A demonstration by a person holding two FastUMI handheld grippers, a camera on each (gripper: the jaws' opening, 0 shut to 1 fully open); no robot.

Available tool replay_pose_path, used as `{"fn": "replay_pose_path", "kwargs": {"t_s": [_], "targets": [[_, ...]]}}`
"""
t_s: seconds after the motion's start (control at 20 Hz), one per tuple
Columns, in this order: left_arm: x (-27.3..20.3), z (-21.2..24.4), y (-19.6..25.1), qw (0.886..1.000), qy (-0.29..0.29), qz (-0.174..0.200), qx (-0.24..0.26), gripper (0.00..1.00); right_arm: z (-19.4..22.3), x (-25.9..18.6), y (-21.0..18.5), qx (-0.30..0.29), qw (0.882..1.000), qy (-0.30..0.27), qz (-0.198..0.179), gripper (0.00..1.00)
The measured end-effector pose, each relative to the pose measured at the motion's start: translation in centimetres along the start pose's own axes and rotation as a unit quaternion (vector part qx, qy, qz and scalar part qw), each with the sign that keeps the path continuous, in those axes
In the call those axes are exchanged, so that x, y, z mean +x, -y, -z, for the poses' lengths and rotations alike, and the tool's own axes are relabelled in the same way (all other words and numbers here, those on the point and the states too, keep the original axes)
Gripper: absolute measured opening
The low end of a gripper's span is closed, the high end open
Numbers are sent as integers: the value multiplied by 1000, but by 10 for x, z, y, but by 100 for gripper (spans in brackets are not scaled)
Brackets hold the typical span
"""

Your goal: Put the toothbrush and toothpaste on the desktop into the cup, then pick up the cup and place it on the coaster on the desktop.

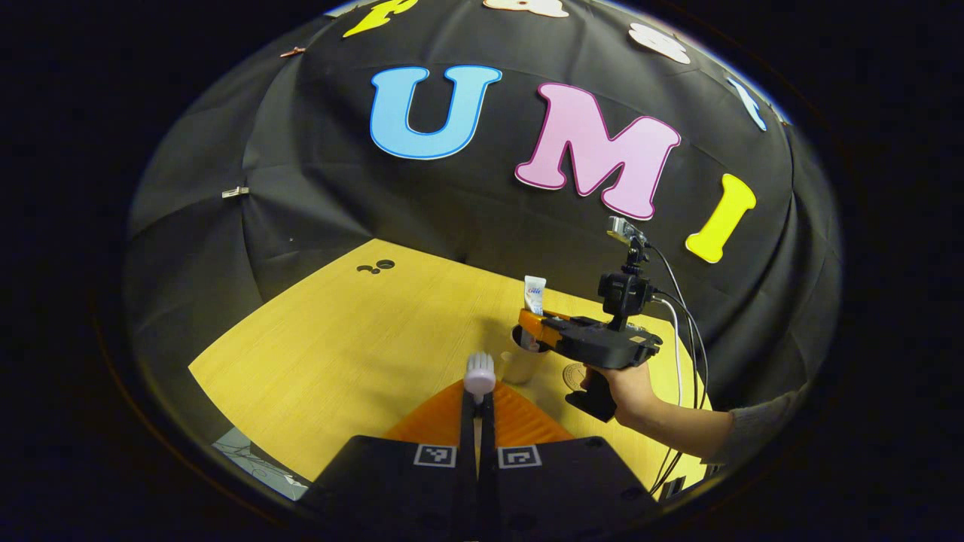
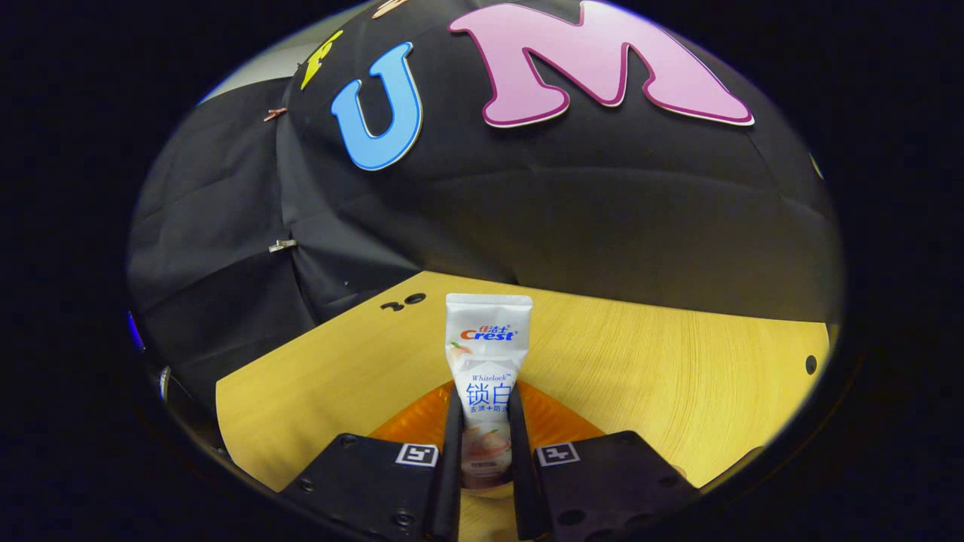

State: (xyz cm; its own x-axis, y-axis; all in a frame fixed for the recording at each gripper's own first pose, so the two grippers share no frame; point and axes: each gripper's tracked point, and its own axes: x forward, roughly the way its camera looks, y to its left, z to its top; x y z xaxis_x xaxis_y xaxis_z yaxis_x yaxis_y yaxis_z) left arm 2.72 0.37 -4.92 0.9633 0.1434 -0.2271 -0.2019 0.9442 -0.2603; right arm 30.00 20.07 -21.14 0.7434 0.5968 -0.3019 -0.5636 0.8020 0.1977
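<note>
Left gripper view: my left gripper (image 1: 479,399) is clamped narrow on the toothbrush (image 1: 480,374), bristle head sticking up past the fingertips, over the wooden desktop (image 1: 339,354).
Right gripper view: my right gripper (image 2: 483,444) is squeezed on the toothpaste tube (image 2: 488,361), tube upright, flat crimped end up, lower part between the fingers.
Cup: the cup (image 1: 521,364) stands near centre of the desktop; from the left side I see the right gripper (image 1: 538,324) holding the tube over its mouth, lower end looks to be at or inside the rim, can't tell which.
Coaster: round coaster (image 1: 576,375) just beside the cup, partly behind the hand (image 1: 629,388).
Risk 1: tube is tall and the cup looks light; releasing off-centre could tip it.
Risk 2: toothbrush is just short of the cup, left of it in my view. I reckon both grippers over one small mouth will clash.
Risk 3: nudging the cup sideways could shove it against the coaster.
</note>
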Motion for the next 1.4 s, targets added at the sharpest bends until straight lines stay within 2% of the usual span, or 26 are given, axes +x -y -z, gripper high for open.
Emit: {"fn": "replay_pose_path", "kwargs": {"t_s": [0.1,0.15,0.25,0.3,0.45,0.5,0.55,0.6,0.7,0.85,1.1,1.15,1.2,1.4], "targets": [[2,-1,2,1000,-1,3,2,6,0,-2,0,-18,1000,0,4,34],[4,-1,3,1000,-3,4,4,6,1,-3,0,-23,1000,-4,6,29],[6,-4,6,1000,-4,10,6,6,-1,-2,0,-32,999,-9,7,33],[7,-5,8,1000,-4,13,8,6,-2,-3,0,-35,999,-11,6,42],[12,-10,12,1000,-5,21,11,6,14,-10,-9,-37,999,-38,-6,46],[15,-10,13,1000,-6,24,11,6,14,-12,-8,-42,998,-39,-2,51],[18,-11,14,1000,-7,26,12,6,12,-13,-9,-47,998,-38,-1,51],[19,-12,15,999,-8,28,11,6,8,-14,-9,-50,998,-37,0,48],[25,-15,18,999,-8,36,8,6,1,-20,-11,-52,998,-33,1,55],[33,-30,26,999,4,51,11,6,-20,-35,-15,-44,999,-10,-4,55],[58,-68,47,996,46,80,17,6,-71,-90,-5,-5,999,39,4,55],[63,-76,54,994,54,88,18,6,-77,-106,3,0,999,44,10,60],[72,-83,59,993,62,95,21,6,-79,-121,11,3,999,45,19,55],[105,-94,81,990,86,110,32,6,-74,-194,46,5,997,41,60,58]]}}
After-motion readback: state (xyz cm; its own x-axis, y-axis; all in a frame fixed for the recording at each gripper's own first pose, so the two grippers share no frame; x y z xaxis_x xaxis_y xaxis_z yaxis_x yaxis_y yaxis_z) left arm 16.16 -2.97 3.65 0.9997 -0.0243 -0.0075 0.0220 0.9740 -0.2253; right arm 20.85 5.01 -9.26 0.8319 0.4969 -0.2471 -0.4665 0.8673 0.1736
